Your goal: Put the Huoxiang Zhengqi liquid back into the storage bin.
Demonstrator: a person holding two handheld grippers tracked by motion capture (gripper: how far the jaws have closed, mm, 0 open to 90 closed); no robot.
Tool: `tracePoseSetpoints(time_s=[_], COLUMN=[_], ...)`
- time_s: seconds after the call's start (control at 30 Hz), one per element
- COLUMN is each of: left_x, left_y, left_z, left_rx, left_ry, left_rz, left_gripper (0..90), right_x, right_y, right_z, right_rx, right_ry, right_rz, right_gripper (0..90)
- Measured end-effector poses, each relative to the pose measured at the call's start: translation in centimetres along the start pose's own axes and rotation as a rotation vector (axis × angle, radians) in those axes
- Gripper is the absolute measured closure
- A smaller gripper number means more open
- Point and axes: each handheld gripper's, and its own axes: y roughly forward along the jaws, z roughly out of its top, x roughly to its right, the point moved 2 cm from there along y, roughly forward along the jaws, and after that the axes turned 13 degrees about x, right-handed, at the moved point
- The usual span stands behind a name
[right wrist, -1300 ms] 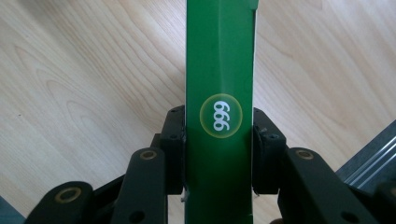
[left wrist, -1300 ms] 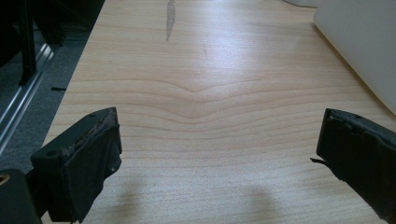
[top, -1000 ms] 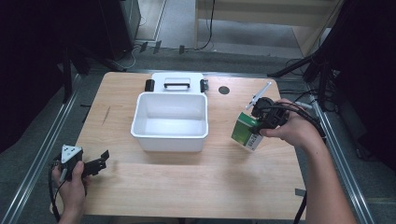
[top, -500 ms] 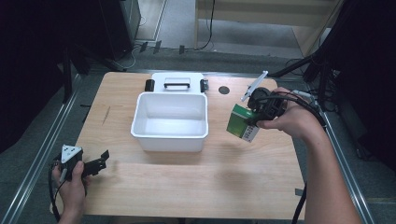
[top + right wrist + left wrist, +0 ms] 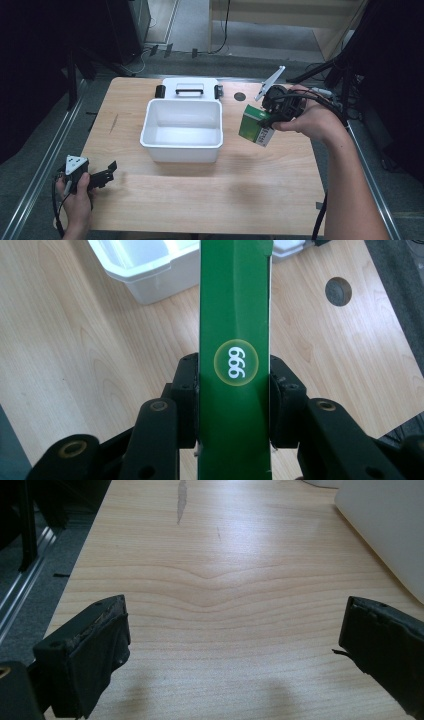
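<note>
At near left, left gripper (image 5: 107, 172) resting low by the table (image 5: 200, 200) edge, jaws standing wide apart with nothing between them, bare wood grain showing through the gap in the left gripper view (image 5: 235, 645). Gripping hand (image 5: 75, 197) coming in from the near edge. Farther right, at the middle of the table, white bin (image 5: 182, 125) sitting upright and open-topped, its wall edging into the left gripper view at far right (image 5: 385, 525). Behind it, on the far side, white lid (image 5: 189, 89) with black handle and latches lying flat, touching or just beside the bin. Right again, small dark round hole (image 5: 240, 96) lying in the tabletop near the far edge. At right, right gripper (image 5: 267, 119) clamping the green box (image 5: 252, 127), holding it tilted and raised above the table, just right of the bin. Seen through the right gripper view, both jaws pressing the narrow sides of the green box (image 5: 235, 315), a round yellow-green mark reading 999 facing the camera.
</note>
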Motion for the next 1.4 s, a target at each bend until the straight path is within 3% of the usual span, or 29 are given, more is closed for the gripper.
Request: tracePoseSetpoints(time_s=[0.27,0.9,1.2,1.4], left_x=[0.0,-0.1,-0.1,-0.1], left_y=[0.0,0.0,0.0,0.0], left_z=[0.0,0.0,0.0,0.0], left_rx=[0.0,-0.002,-0.002,-0.001], left_ry=[-0.001,-0.008,-0.009,-0.014], left_rz=[0.0,-0.004,-0.004,-0.004], left_gripper=[0.8,0.9,0.9,0.8], right_x=[0.0,-0.1,-0.7,-1.2], right_y=[-1.0,-1.3,-0.8,0.0], right_z=[2.0,6.0,8.1,10.0], right_rx=[0.017,0.043,0.05,0.062], right_ry=[-0.016,-0.056,-0.087,-0.132], right_rz=[0.016,0.049,0.078,0.108], right_gripper=[64.6,64.6,64.6,64.5])
